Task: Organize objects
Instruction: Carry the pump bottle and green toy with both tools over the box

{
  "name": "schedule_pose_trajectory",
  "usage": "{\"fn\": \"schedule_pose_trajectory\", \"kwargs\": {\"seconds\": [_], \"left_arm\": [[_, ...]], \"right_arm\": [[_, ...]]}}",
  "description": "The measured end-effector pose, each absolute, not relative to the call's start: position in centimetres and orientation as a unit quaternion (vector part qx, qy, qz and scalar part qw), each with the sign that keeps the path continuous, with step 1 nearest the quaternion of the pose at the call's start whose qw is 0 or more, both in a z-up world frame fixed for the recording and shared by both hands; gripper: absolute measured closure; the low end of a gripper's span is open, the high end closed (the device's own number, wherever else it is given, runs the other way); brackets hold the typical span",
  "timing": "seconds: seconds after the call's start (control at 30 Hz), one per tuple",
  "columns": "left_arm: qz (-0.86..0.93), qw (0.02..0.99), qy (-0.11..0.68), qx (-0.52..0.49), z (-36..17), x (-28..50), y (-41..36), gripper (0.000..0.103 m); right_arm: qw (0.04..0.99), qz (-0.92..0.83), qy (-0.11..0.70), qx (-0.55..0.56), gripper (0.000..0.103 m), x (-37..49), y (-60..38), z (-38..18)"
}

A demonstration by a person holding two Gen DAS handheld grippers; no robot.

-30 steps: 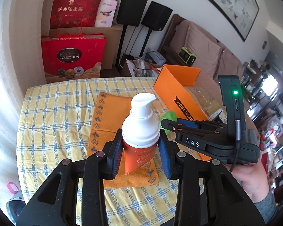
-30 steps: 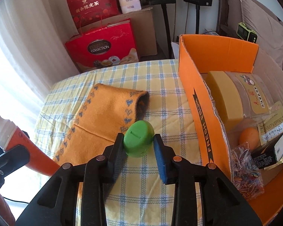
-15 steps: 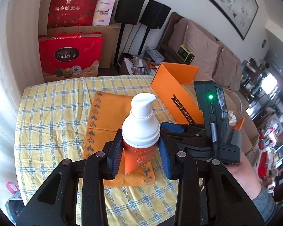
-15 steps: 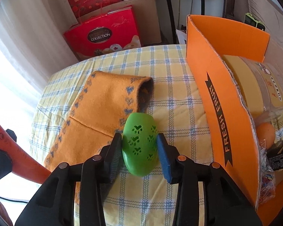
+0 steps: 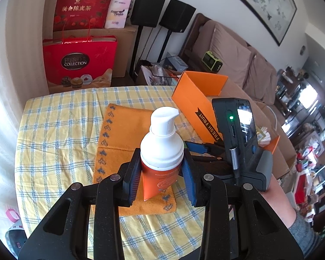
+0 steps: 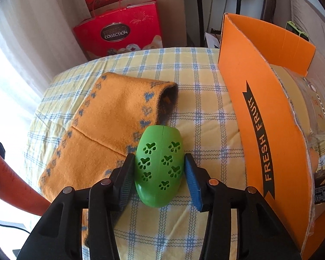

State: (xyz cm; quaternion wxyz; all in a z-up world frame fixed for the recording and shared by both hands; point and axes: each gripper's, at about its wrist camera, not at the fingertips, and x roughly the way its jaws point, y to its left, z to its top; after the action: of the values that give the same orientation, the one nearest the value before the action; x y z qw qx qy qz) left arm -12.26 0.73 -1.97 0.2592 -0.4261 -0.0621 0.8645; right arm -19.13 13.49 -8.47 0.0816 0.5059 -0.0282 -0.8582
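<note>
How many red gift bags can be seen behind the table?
2. The Ferrero Collection bag stands on the floor just behind the table. The red tea bag sits higher, on the cardboard box behind it. More may be hidden.

Both wrist views: close, downward, sharing table (image 5: 54, 130).

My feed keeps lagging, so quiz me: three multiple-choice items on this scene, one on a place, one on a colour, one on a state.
1. Where does the green egg lie?
A. on the checked cloth
B. in the orange box
C. on the sofa

2. What colour is the pump bottle top?
A. white
B. blue
C. black

3. What is the left gripper doing?
A. gripping the bottle
B. hanging empty
C. gripping the scarf

Answers: 1 A, it lies on the cloth beside the scarf; 2 A, white pump over orange body; 3 A, both pads press the bottle.
</note>
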Motion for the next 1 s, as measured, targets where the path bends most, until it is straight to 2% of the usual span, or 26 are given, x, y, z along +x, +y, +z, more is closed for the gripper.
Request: {"fn": "schedule_pose_trajectory", "kwargs": {"seconds": [1.0], "left_arm": [[0.866,0.298,-0.04,-0.4,2.6,-13.2,8.5,0.07]], "right_arm": [[0.089,-0.894,-0.037,0.437,0.057,-16.3,19.1,1.1]]}}
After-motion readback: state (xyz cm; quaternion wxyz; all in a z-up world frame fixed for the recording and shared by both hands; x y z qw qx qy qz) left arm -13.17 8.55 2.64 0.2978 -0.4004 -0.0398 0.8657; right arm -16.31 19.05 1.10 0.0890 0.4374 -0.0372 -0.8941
